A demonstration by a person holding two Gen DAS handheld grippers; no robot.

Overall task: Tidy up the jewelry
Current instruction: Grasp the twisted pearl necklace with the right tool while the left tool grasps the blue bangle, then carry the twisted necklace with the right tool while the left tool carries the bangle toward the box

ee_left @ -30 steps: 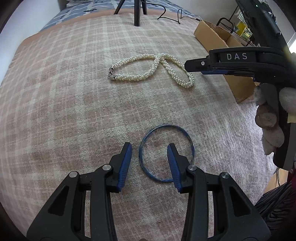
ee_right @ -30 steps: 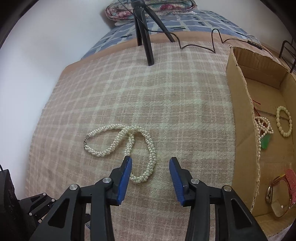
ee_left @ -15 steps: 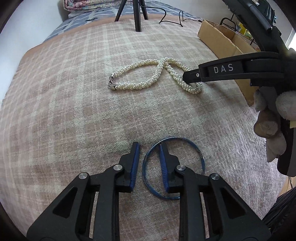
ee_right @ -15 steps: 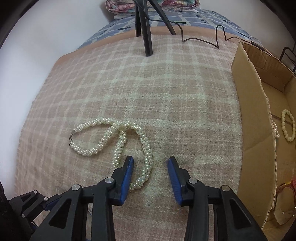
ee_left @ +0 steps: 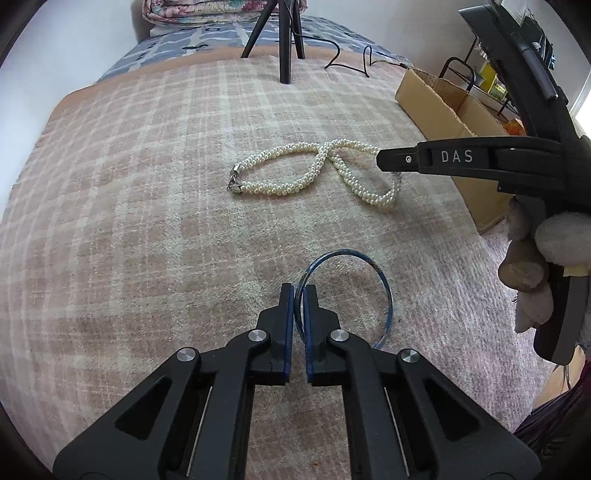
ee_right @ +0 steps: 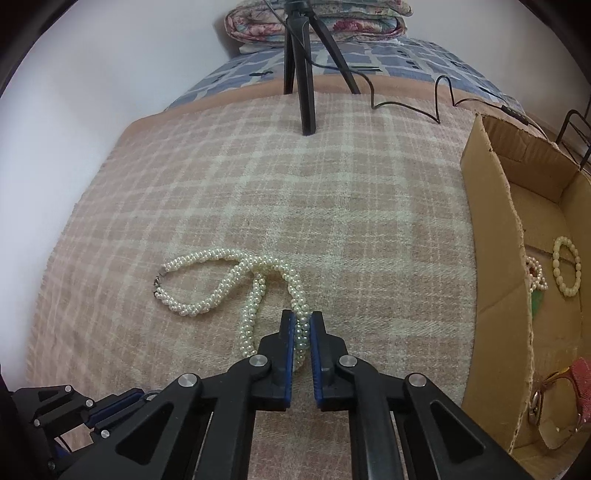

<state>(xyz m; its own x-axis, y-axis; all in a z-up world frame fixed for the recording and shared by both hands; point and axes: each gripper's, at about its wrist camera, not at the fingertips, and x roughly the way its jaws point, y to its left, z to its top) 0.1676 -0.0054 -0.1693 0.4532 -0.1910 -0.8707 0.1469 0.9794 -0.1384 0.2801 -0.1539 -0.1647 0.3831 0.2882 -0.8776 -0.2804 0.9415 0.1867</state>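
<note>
A thin blue bangle point(ee_left: 386, 295) lies on the pink plaid blanket point(ee_left: 147, 221). My left gripper point(ee_left: 299, 291) is shut on the bangle's left rim. A twisted white pearl necklace point(ee_left: 295, 173) lies farther back; in the right wrist view it point(ee_right: 221, 291) loops toward me. My right gripper point(ee_right: 301, 321) is shut on the near strand of the necklace; it also shows from the side in the left wrist view point(ee_left: 402, 158). An open cardboard box point(ee_right: 495, 236) at the right holds a bead bracelet point(ee_right: 567, 266), a pearl piece point(ee_right: 535, 271) and a watch point(ee_right: 543, 406).
A black tripod point(ee_right: 304, 74) stands at the far end of the blanket, with a black cable point(ee_right: 406, 103) trailing right. Folded bedding point(ee_right: 317, 22) lies against the wall. The cardboard box point(ee_left: 443, 110) sits at the blanket's right edge.
Both grippers have gone from open to shut: the left one closed on the bangle's rim, the right one moved forward and closed on the necklace strand.
</note>
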